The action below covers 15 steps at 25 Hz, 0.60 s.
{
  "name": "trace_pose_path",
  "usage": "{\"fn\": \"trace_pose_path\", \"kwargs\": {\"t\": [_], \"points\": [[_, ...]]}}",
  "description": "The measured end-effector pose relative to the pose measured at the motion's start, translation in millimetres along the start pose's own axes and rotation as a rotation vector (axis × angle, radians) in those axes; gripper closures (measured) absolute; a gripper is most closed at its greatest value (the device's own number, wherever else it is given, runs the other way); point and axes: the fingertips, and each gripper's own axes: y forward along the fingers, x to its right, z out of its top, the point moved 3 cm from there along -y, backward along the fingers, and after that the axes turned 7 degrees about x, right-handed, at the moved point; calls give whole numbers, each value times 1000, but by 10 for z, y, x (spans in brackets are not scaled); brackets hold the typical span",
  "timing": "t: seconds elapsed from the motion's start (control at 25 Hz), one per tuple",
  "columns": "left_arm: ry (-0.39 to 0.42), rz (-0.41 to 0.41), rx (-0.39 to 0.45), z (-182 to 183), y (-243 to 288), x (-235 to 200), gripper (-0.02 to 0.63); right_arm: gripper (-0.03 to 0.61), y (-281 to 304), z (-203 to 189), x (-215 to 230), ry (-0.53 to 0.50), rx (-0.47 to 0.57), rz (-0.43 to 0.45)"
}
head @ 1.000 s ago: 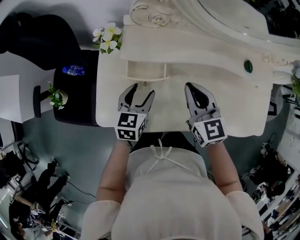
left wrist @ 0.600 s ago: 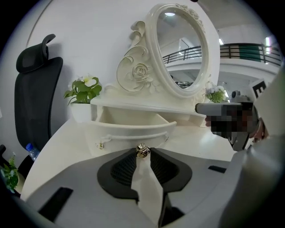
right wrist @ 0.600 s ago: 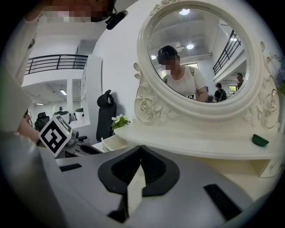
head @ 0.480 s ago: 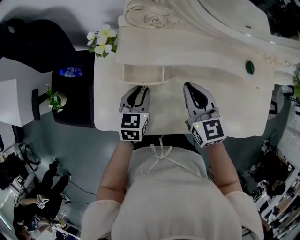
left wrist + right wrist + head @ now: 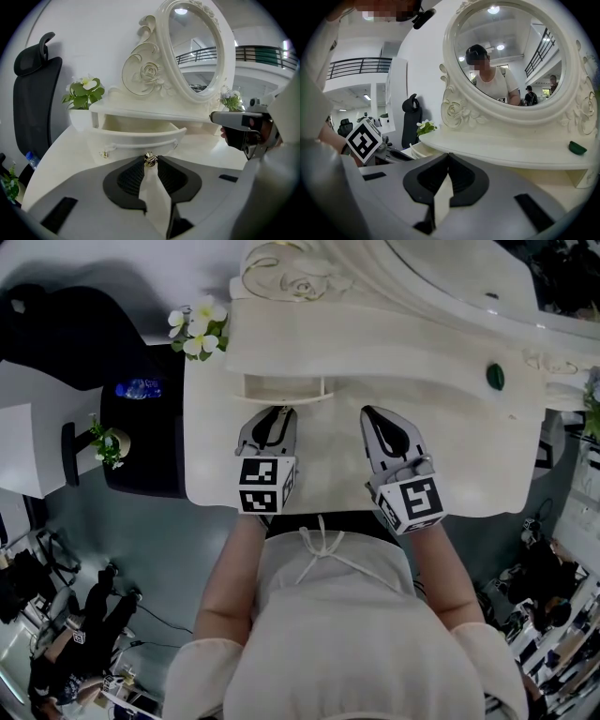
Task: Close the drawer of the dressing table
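The white dressing table (image 5: 323, 470) has a small drawer (image 5: 281, 388) standing partly out under its shelf; the curved drawer front (image 5: 133, 140) faces me in the left gripper view. My left gripper (image 5: 278, 412) has just been closing, and its tips (image 5: 150, 160) are now shut on the drawer's small gold knob (image 5: 150, 158). My right gripper (image 5: 367, 414) hovers over the tabletop to the right of the drawer. It is shut with nothing in it, and its tips (image 5: 448, 156) meet in the right gripper view.
An oval mirror (image 5: 450, 273) in a carved frame rises behind the shelf. A flower pot (image 5: 195, 322) stands at the table's back left corner, and a green object (image 5: 494, 376) lies on the shelf at right. A black chair (image 5: 66, 320) stands to the left.
The left gripper's jaws went from wide open to closed round the knob. The drawer shows a little less far out than before. The right gripper has stayed put.
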Motion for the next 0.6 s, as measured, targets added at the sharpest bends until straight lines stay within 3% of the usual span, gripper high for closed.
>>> {"fn": "trace_pose_path", "kwargs": {"t": [0.6], "points": [[-32,9,1,167,182,-104,511,572,46,159,140,7,7,-36]]}}
